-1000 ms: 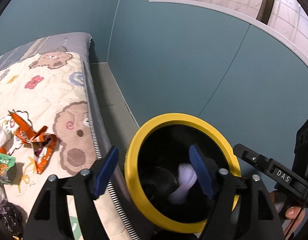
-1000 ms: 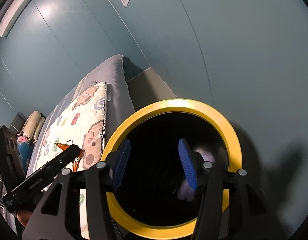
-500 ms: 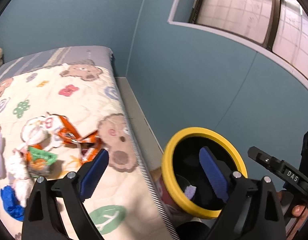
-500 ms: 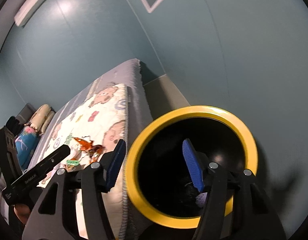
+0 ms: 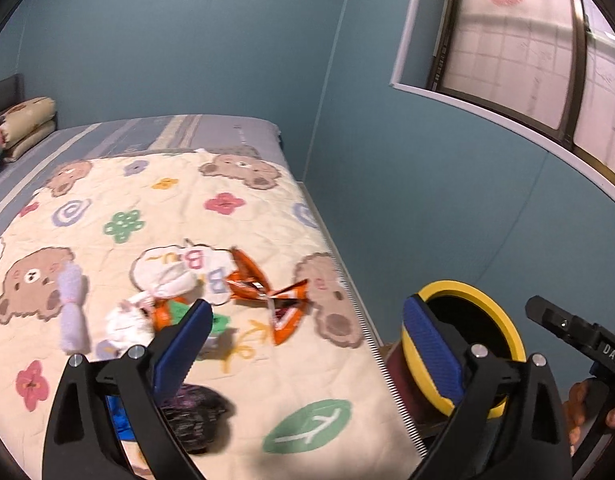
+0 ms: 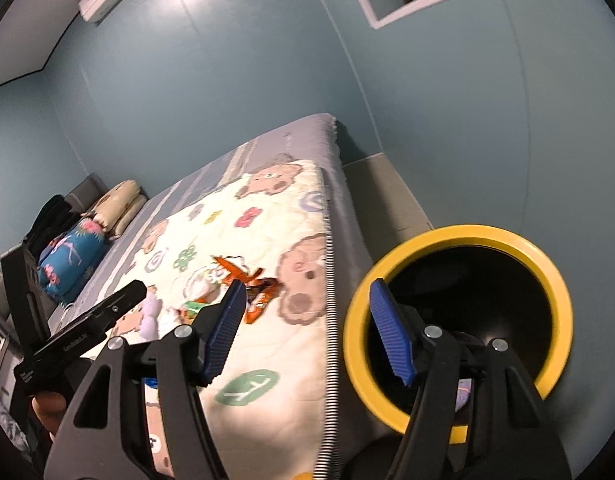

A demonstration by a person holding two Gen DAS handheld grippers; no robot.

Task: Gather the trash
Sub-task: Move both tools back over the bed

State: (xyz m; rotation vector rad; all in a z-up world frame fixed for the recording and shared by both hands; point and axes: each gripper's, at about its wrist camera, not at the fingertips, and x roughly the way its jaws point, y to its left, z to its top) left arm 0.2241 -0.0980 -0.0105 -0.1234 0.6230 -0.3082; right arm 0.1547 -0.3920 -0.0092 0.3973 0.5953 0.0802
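Yellow-rimmed round trash bin [image 5: 503, 320] is standing on the floor just beside the bed's edge, at 4 o'clock in left wrist view. Cartoon-bear quilted blanket [image 5: 267, 240] is lying on the bed. Orange crinkled snack wrapper [image 5: 275, 300] is sitting mid-blanket, white crumpled tissue [image 5: 167, 280] at its 9 o'clock, rolled lavender cloth [image 5: 72, 312] further left. Folded beige pillow [image 5: 23, 120] is resting at 10 o'clock by the wall.

A bed [image 5: 243, 128] with a bear-print quilt [image 5: 267, 236] carries orange wrappers [image 5: 267, 292], crumpled tissues [image 5: 127, 320] and a dark wad [image 5: 195, 416].
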